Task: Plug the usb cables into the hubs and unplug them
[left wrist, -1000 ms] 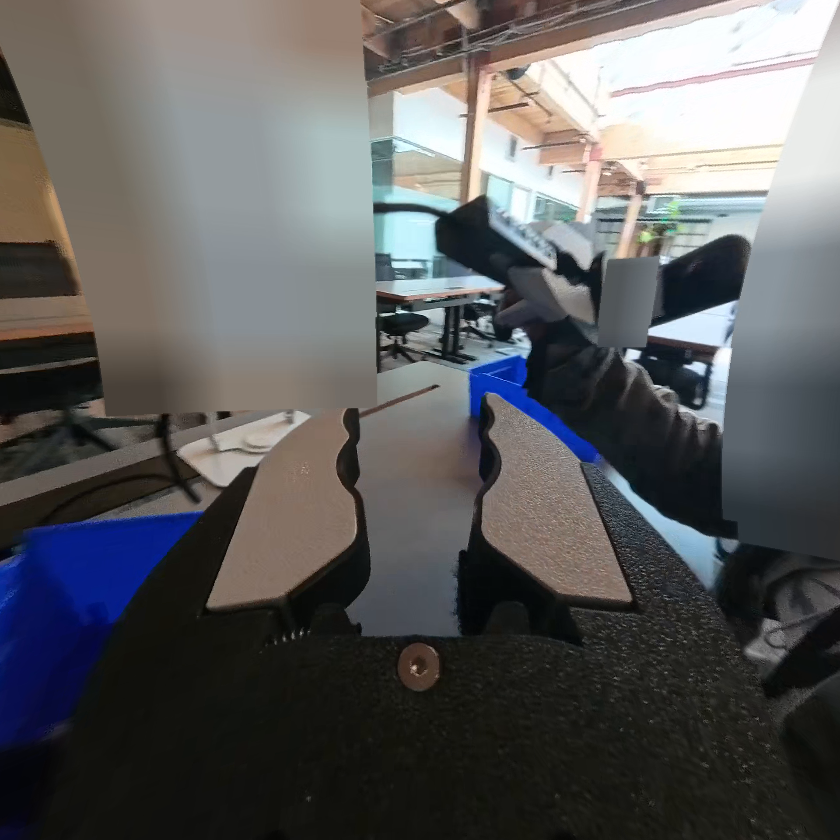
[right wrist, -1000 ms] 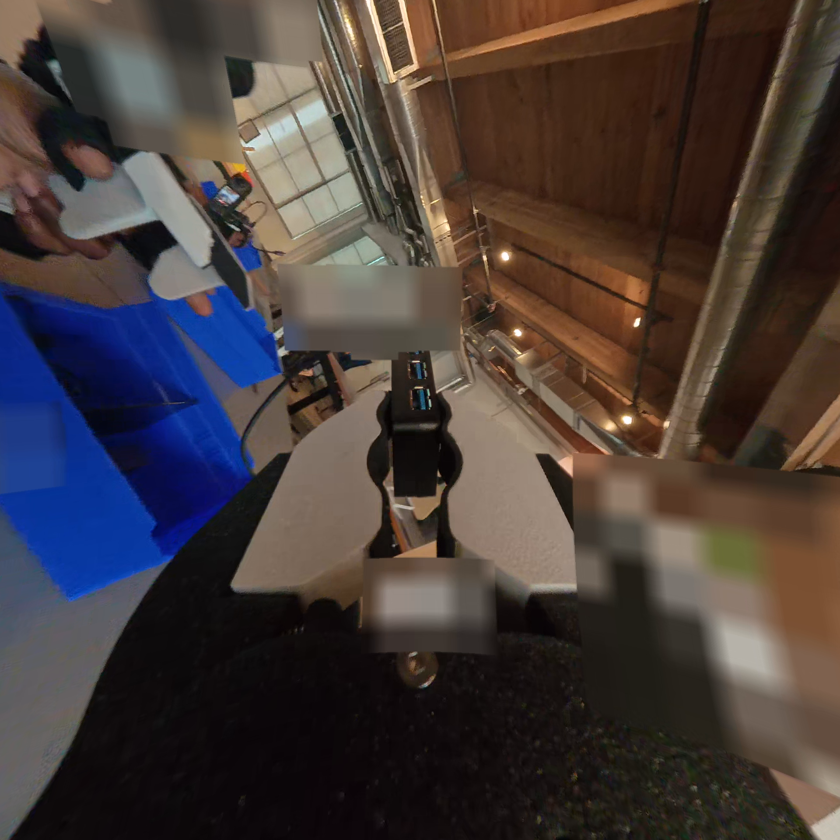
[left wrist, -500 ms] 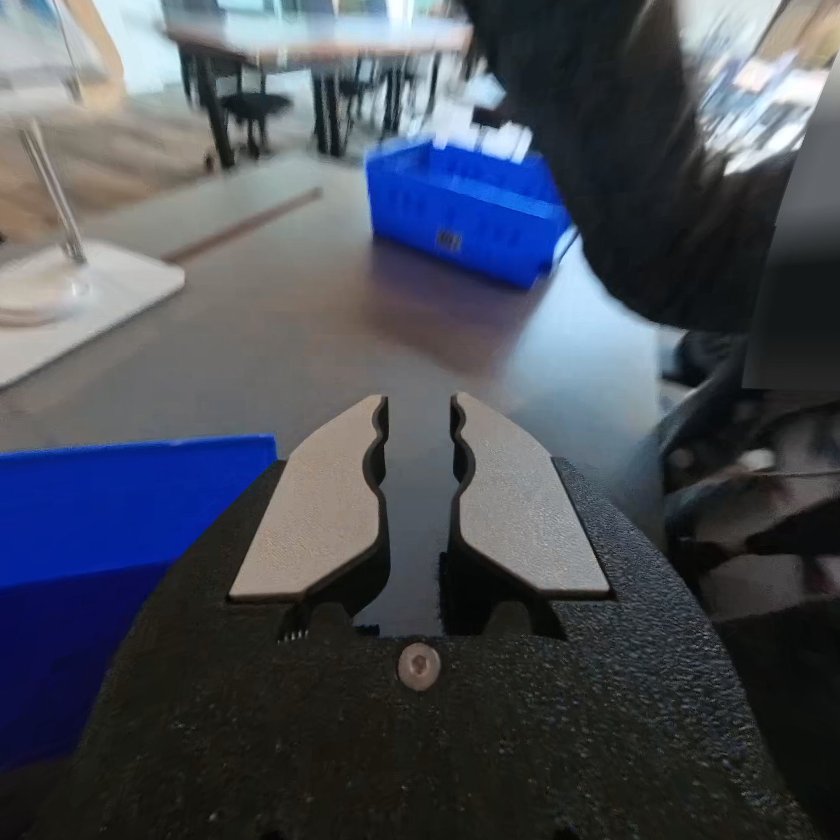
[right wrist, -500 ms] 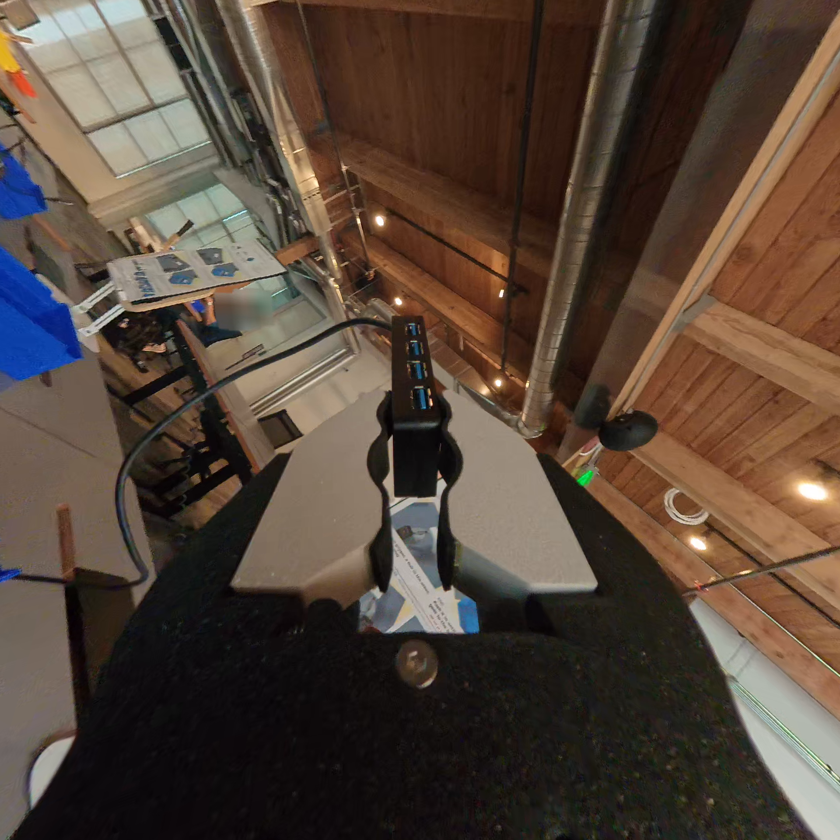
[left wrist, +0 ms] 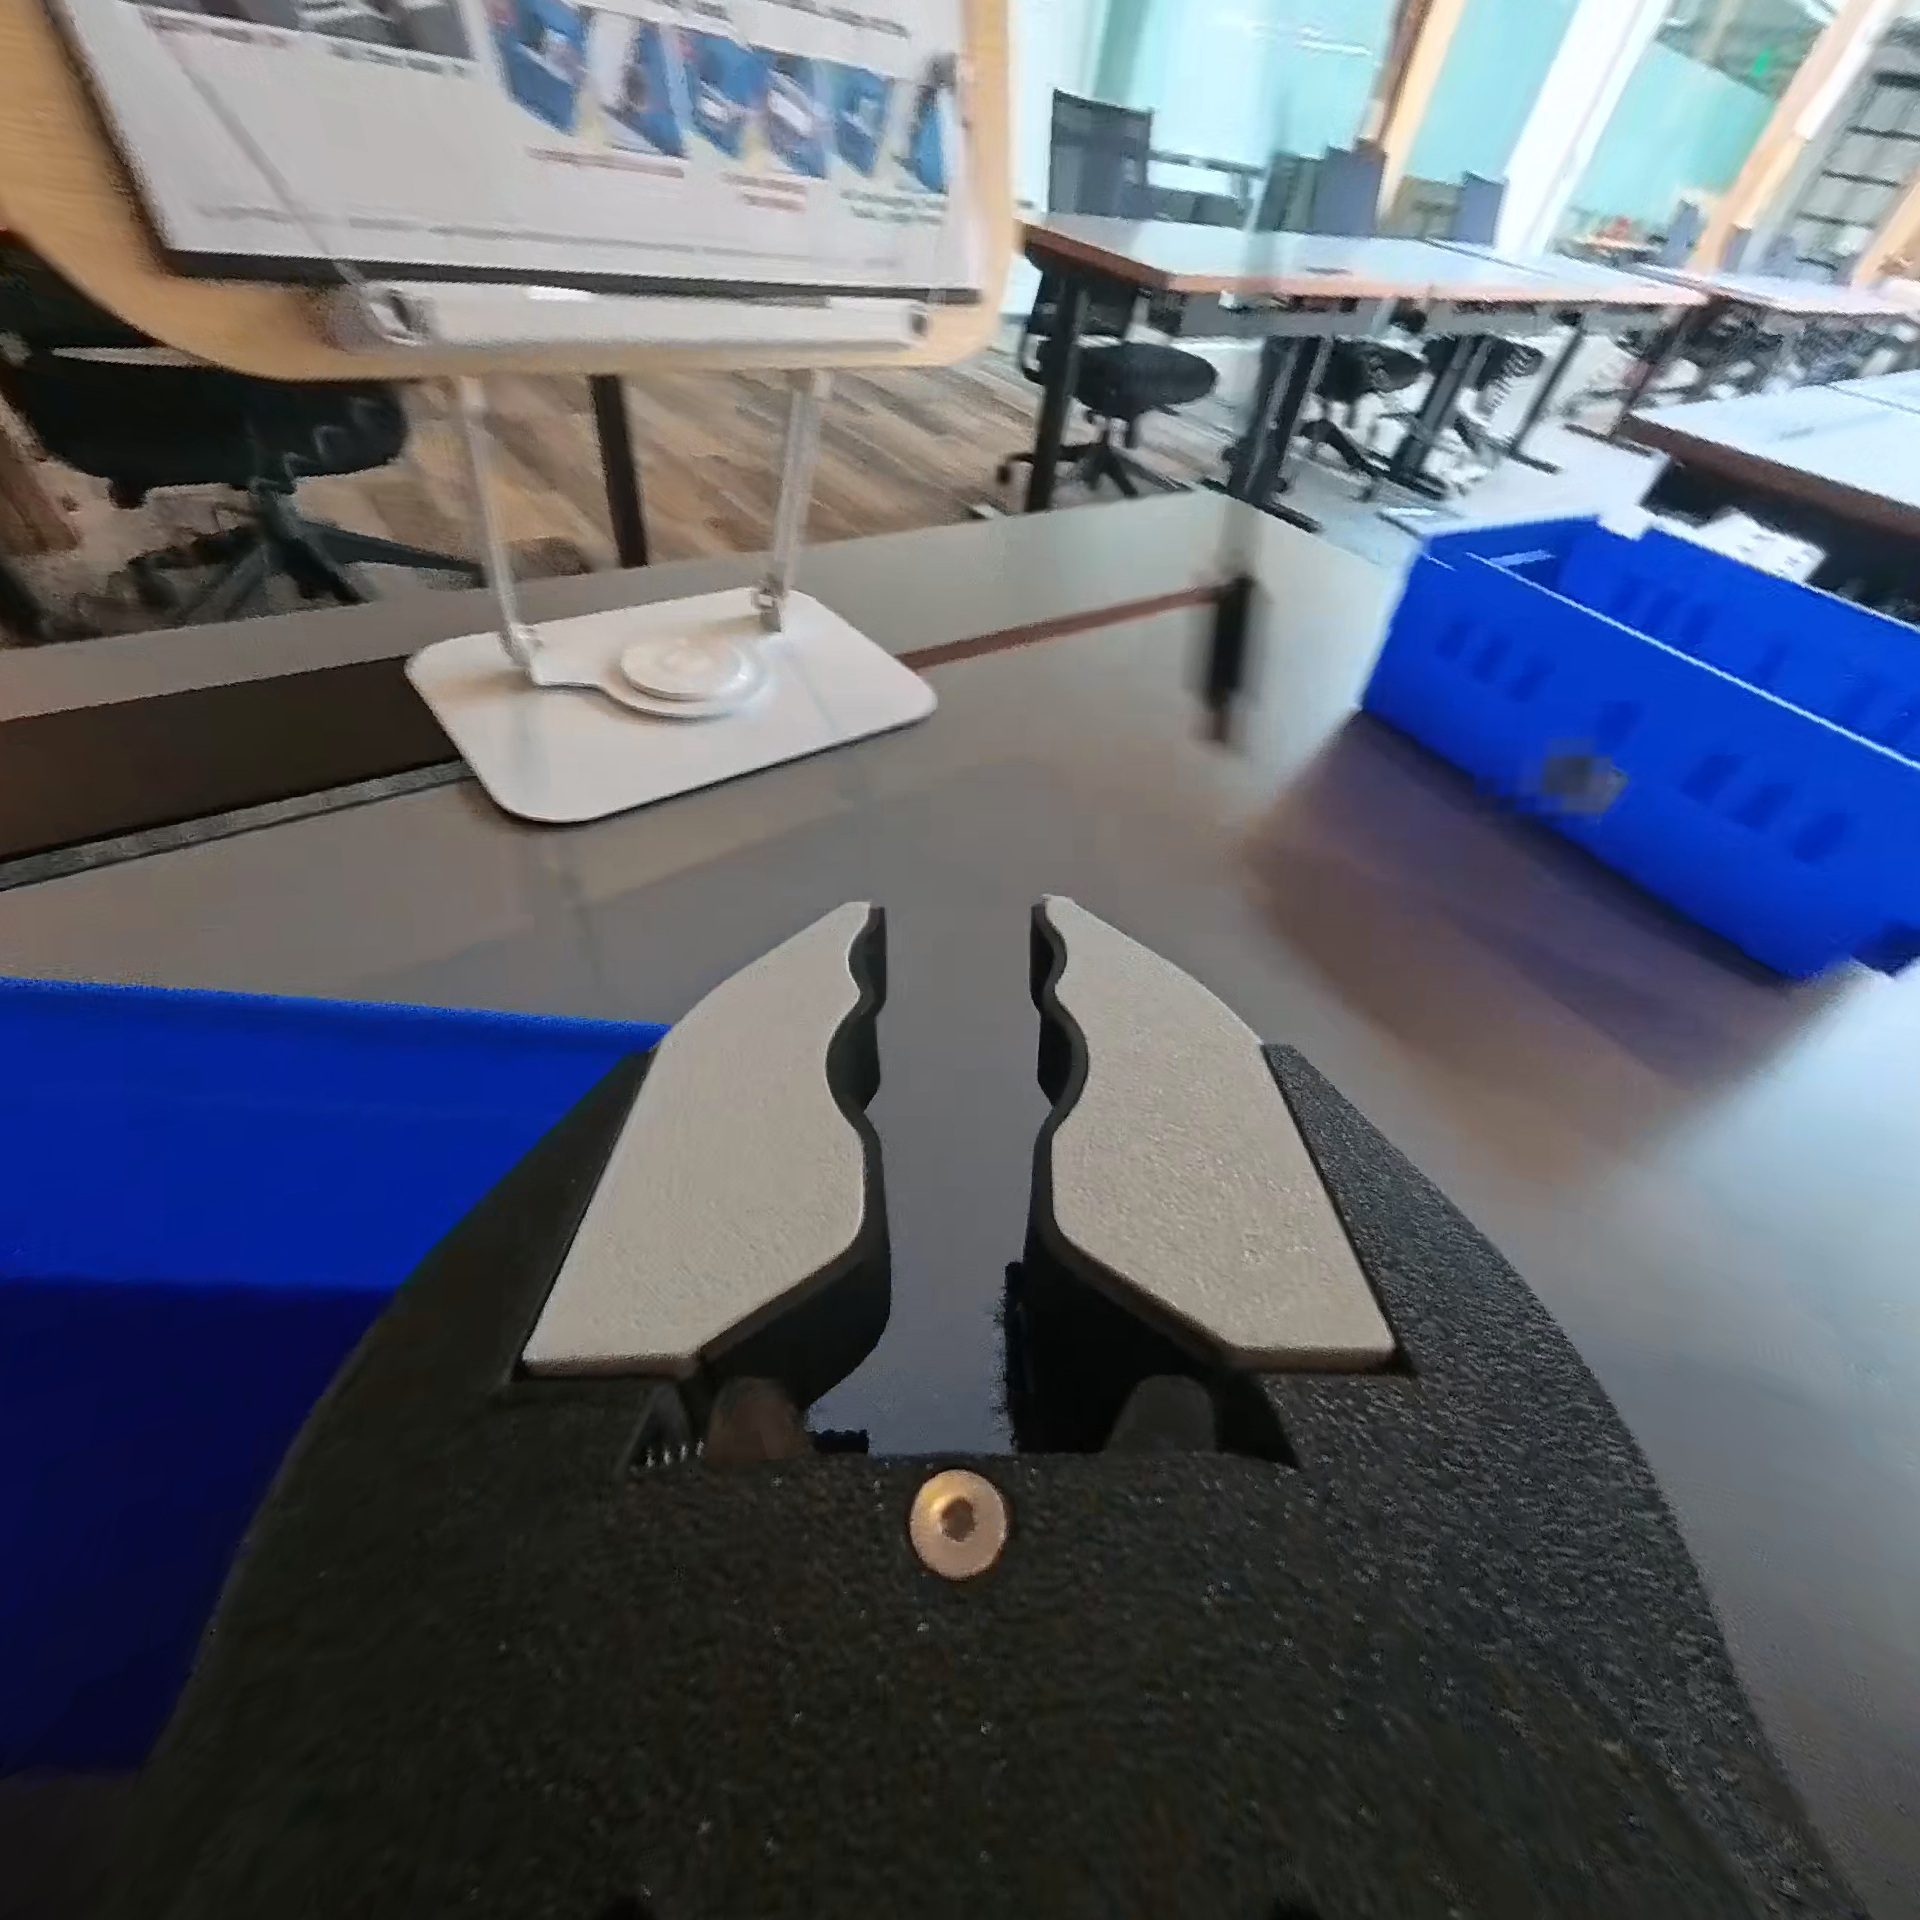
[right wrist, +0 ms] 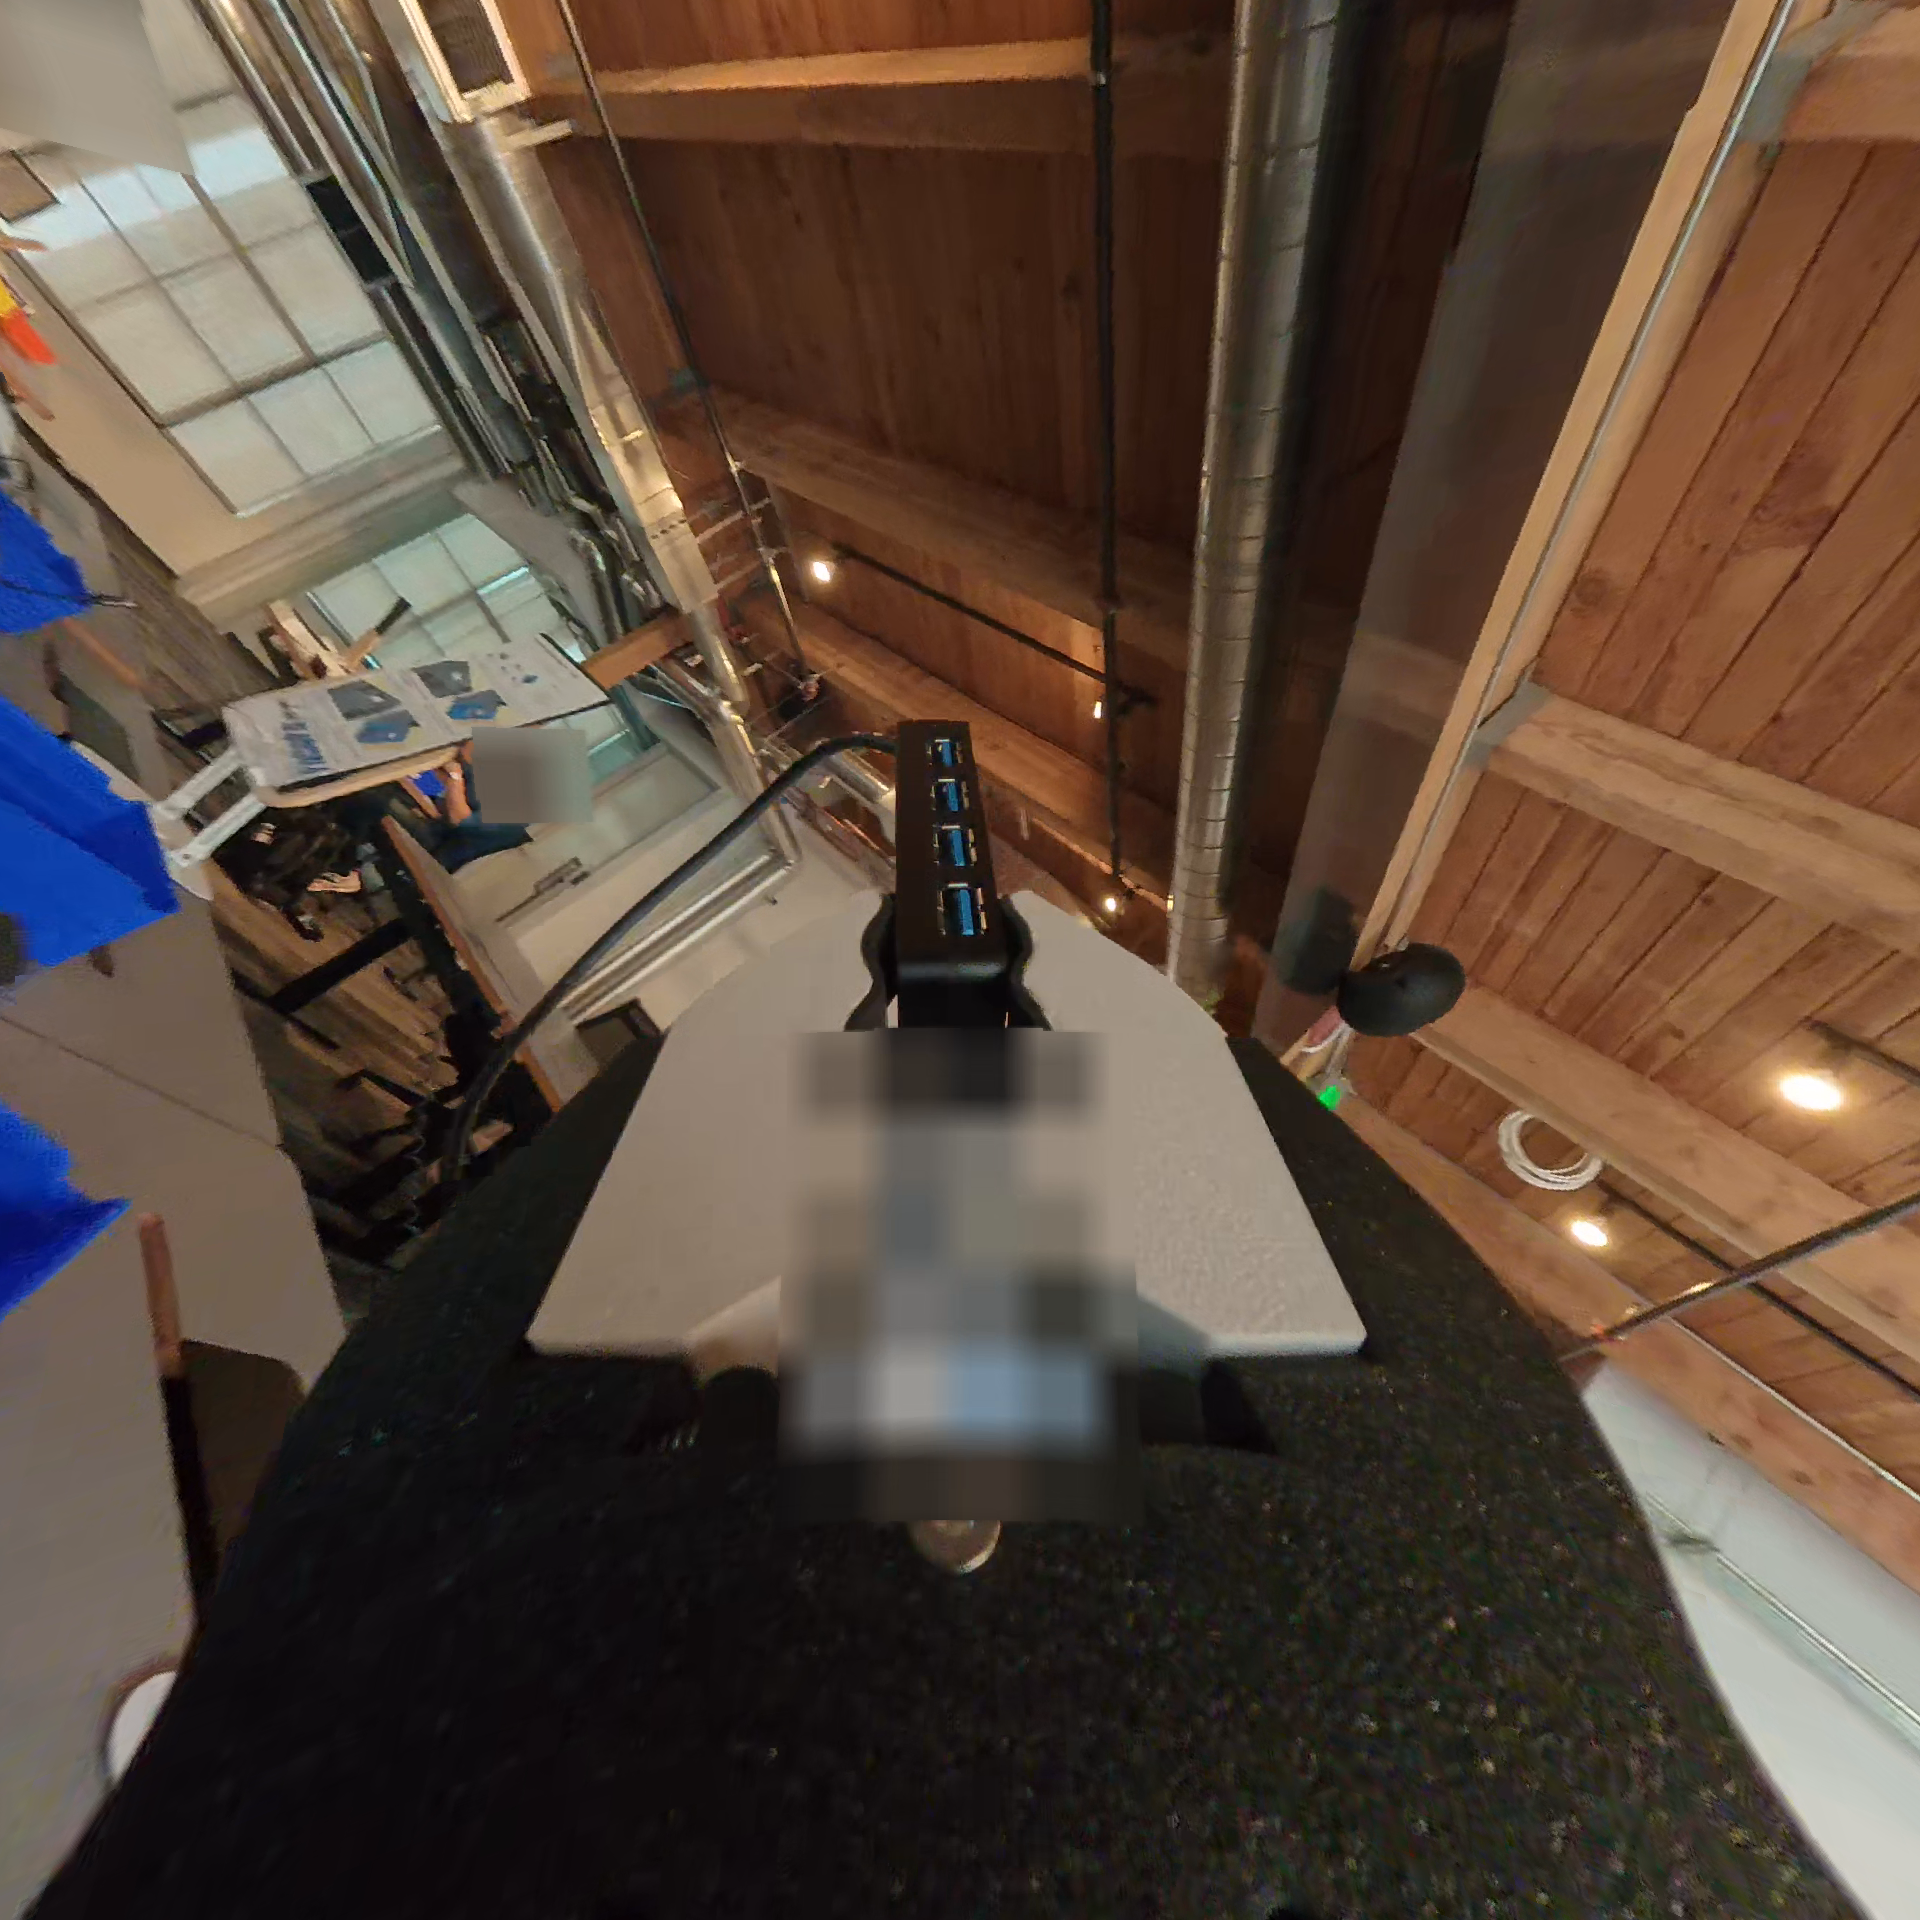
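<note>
The right gripper (right wrist: pixel 948 971) pinches the black hub (right wrist: pixel 943 862) by one end; its long axis runs straight out along the fingers toward the ceiling, its four blue ports bare, its lead (right wrist: pixel 644 914) trailing left. The left gripper (left wrist: pixel 957 935) hangs parted and empty over the grey table (left wrist: pixel 1195 852) between two blue bins (left wrist: pixel 1662 748); no usb cable shows.

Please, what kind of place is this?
Probably an open-plan office or workshop: rows of desks with office chairs, blue bins on a table, and a timber ceiling with a metal duct.
</note>
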Motion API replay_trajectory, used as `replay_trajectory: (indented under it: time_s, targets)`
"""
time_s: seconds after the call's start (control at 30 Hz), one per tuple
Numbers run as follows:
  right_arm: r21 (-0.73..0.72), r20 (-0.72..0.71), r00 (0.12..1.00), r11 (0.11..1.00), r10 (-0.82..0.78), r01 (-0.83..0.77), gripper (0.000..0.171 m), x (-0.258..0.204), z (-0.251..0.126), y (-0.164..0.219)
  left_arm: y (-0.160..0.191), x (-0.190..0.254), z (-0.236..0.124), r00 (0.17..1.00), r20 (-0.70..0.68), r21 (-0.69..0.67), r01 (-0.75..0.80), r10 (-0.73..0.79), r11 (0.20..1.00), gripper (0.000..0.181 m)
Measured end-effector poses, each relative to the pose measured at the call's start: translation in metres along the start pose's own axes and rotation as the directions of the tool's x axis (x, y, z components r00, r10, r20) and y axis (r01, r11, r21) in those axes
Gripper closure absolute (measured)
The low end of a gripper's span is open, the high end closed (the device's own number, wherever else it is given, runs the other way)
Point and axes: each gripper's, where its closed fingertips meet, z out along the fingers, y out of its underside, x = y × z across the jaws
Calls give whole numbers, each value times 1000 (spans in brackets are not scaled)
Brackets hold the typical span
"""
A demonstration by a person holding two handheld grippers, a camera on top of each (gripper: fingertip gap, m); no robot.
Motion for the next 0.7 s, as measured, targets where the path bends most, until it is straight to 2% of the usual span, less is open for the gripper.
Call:
replay_trajectory:
  time_s: [0.23,0.33,0.43,0.53,0.63,0.7]
  targets:
    - [4,139,984,994,109,-111,155,-32,-26,2,-23,-81,11,969,231,101,68,-90,993,151]
    - [17,196,964,983,178,-185,155,-46,-35,5,-34,-108,8,954,269,162,94,-136,982,151]
    - [22,250,941,970,230,-243,155,-60,-43,9,-45,-120,4,967,209,218,99,-146,971,149]
    - [12,309,917,964,251,-267,155,-78,-49,14,-68,-102,-13,992,37,319,102,-120,942,143]
    - [-8,371,883,952,287,-306,155,-94,-55,21,-100,-64,-53,996,-92,479,36,9,877,142]
    - [-32,411,858,946,307,-323,155,-105,-58,27,-113,-36,-84,983,-114,560,-58,147,827,140]
